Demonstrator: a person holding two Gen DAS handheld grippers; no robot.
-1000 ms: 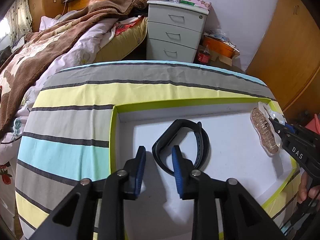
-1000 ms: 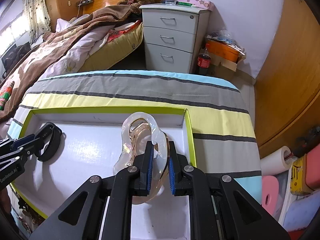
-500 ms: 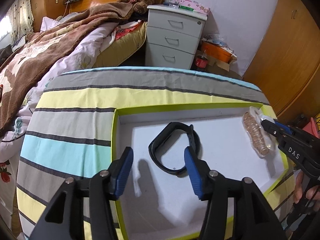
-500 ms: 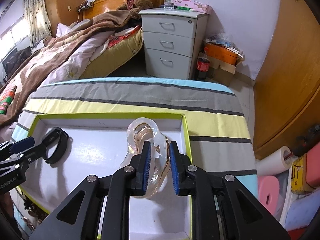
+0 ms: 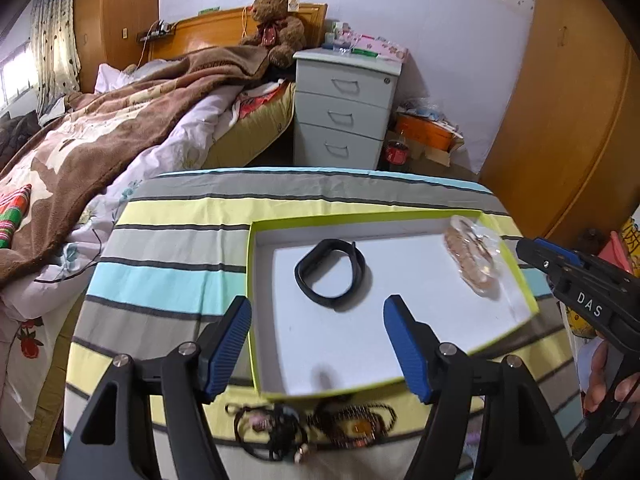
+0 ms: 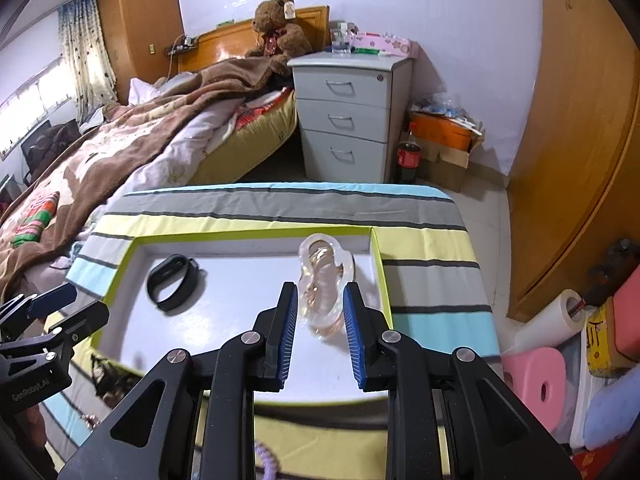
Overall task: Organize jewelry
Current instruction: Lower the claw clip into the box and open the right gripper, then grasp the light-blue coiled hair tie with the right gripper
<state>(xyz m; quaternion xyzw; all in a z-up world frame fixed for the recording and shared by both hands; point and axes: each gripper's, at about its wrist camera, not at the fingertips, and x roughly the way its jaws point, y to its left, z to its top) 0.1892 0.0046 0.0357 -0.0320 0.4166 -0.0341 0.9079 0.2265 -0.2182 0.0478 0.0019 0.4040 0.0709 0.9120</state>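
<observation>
My left tongs (image 5: 316,344) hang released above the white tray (image 5: 360,344), their jaws just having opened wide, with nothing between them. The black wristband (image 5: 330,274) lies flat on the tray floor ahead of them, in the tray's far left part, its loop stretched roughly side to side in the left wrist view. My right tongs (image 6: 320,332) have also just been opening; their blue pads (image 6: 288,332) stand apart on either side of the clear packet of gold jewelry (image 6: 324,284), and I cannot tell whether they touch it. The packet lies by the tray's right wall, its long axis running away from me toward the far wall.

The tray sits on the striped cloth (image 5: 180,240) covering the bench. On the cloth at the tray's near edge lies a blurred tangle of dark necklaces (image 5: 312,424), just below my left tongs; in the right wrist view, a lilac coiled band (image 6: 266,460) shows at the bottom. Beyond the bench are a bed with a brown blanket (image 5: 100,132), a teddy bear (image 5: 276,24), a grey drawer unit (image 6: 346,112) and a cola bottle (image 6: 408,156) on the floor.
</observation>
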